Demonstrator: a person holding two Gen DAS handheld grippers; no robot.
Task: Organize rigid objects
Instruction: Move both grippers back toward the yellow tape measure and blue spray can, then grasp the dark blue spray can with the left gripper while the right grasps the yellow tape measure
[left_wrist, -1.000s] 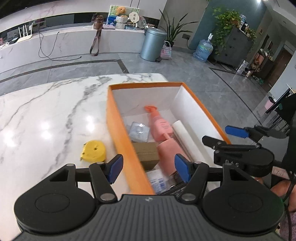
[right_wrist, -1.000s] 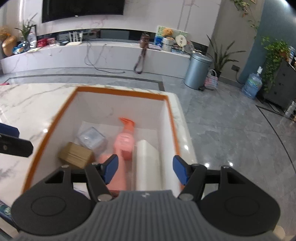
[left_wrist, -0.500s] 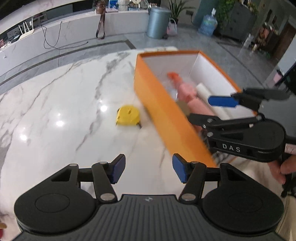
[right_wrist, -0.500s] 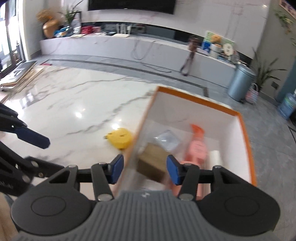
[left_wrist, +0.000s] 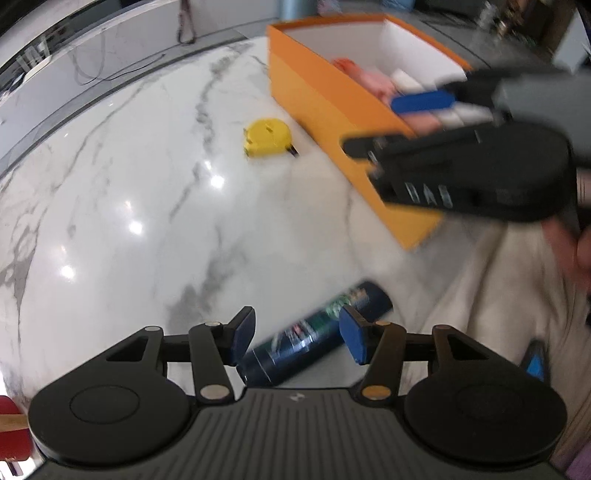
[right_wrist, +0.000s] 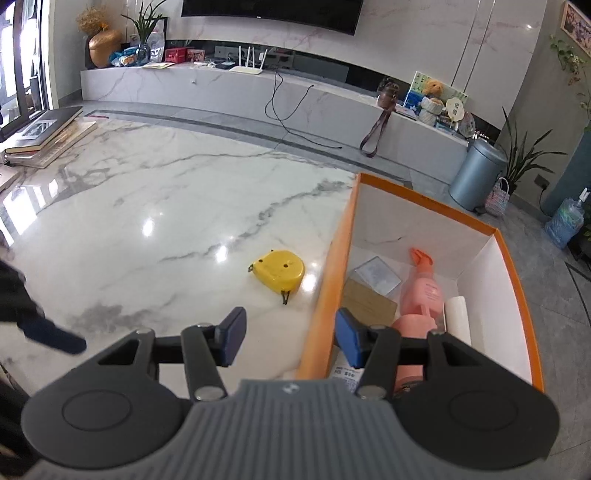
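Note:
A dark blue spray can (left_wrist: 321, 328) lies on its side near the marble table's front edge. My left gripper (left_wrist: 297, 338) points steeply down over it. Its jaws are closing, with the can between the fingers and both pads clear of it. A yellow tape measure (left_wrist: 267, 142) (right_wrist: 279, 271) lies beside the orange box (left_wrist: 332, 99) (right_wrist: 330, 258). In the box are a pink spray bottle (right_wrist: 423, 291), a white roll (right_wrist: 458, 321), a brown carton (right_wrist: 369, 306) and a clear packet (right_wrist: 375, 275). My right gripper (right_wrist: 290, 336) (left_wrist: 399, 122) hovers partly open above the box's left wall, holding nothing.
A stack of books (right_wrist: 44, 136) lies at the table's far left. A red object (left_wrist: 11, 435) sits at the near left edge. The person's beige-clad lap (left_wrist: 498, 314) is just past the table edge by the can. A grey bin (right_wrist: 476, 177) stands on the floor beyond.
My left gripper swung away from the box toward the near table edge, bringing the blue can between its narrowing fingers. My right gripper shifted left from inside the box to over its left wall and narrowed.

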